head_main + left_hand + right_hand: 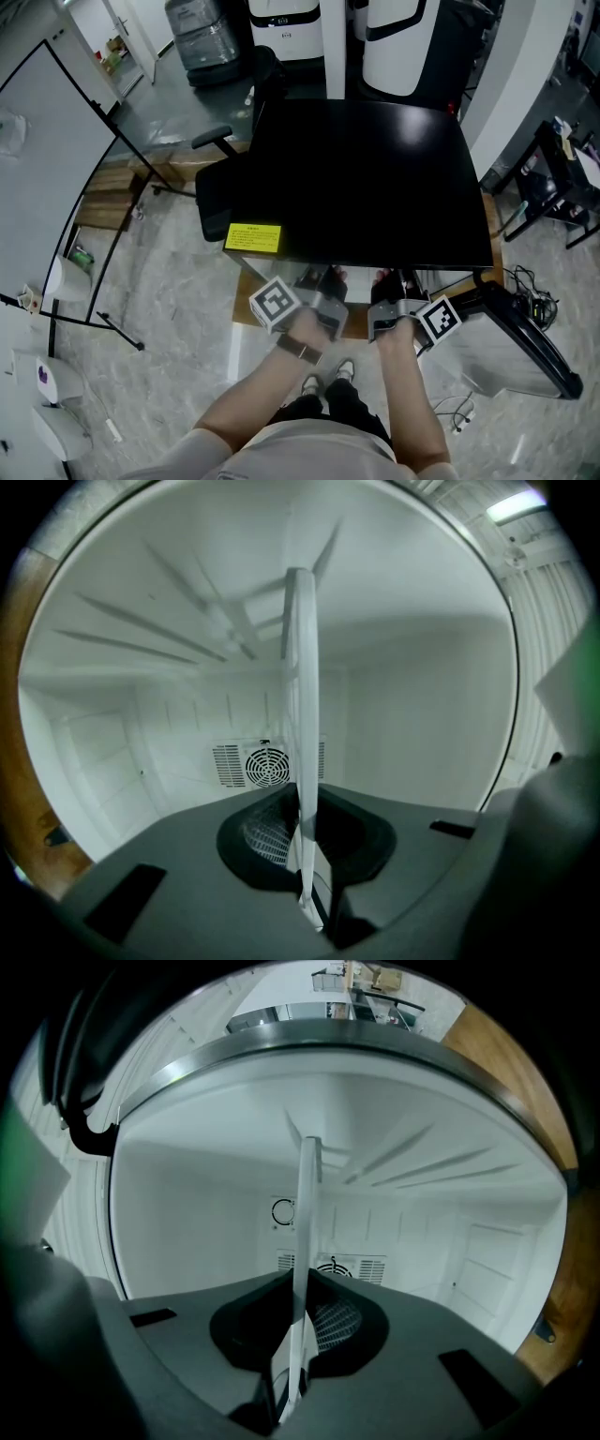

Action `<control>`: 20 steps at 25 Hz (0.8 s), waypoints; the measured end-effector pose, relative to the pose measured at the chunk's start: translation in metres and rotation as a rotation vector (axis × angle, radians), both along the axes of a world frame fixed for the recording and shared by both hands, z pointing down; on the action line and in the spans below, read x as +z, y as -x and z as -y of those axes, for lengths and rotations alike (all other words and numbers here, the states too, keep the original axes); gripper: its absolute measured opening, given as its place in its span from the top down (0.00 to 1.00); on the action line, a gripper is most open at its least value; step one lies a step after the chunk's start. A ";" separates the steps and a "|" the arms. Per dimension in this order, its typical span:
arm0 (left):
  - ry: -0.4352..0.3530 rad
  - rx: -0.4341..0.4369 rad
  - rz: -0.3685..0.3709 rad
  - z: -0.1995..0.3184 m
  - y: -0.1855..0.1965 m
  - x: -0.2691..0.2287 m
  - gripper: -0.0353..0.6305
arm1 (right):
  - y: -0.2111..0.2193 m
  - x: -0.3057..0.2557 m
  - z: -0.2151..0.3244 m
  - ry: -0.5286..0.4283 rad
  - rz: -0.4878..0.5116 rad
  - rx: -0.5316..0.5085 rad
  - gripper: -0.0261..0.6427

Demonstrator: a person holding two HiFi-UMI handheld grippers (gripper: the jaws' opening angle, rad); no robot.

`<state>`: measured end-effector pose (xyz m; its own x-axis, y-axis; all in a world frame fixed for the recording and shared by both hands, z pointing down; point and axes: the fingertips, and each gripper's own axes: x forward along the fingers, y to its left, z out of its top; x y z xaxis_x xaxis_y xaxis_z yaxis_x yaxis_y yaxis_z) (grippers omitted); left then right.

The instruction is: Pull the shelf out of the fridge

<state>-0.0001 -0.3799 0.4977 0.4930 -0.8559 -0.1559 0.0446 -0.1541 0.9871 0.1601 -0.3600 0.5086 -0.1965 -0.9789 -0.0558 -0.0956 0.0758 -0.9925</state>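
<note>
The white fridge shelf (300, 714) runs edge-on between my left gripper's (309, 892) jaws, which are shut on its front edge. In the right gripper view the same shelf (307, 1222) is likewise pinched by my right gripper (291, 1372). From the head view, the left gripper (328, 284) and the right gripper (388, 284) reach side by side under the black top of the small fridge (356, 178), and that top hides their tips. Behind the shelf is the white inner cabinet with a fan vent (267, 764) on its back wall.
The fridge door (525, 337) hangs open at my right. A black office chair (220, 187) stands against the fridge's left side. A yellow label (253, 237) sits on the fridge top's front corner. A whiteboard on a stand (47, 169) is at far left, cables (530, 286) at right.
</note>
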 end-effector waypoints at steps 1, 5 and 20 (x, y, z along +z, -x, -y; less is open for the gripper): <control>-0.003 0.001 -0.003 -0.002 0.000 -0.001 0.91 | 0.000 0.000 -0.002 -0.003 0.001 0.001 0.90; -0.007 0.008 0.005 -0.010 0.001 0.001 0.91 | 0.001 0.001 -0.010 -0.006 -0.001 -0.002 0.90; 0.014 0.028 0.036 -0.042 0.005 0.009 0.91 | 0.002 0.002 -0.042 -0.003 -0.014 0.013 0.90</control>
<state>-0.0053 -0.3375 0.5063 0.5216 -0.8438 -0.1262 0.0132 -0.1399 0.9901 0.1582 -0.3180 0.5107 -0.1845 -0.9812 -0.0560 -0.1104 0.0773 -0.9909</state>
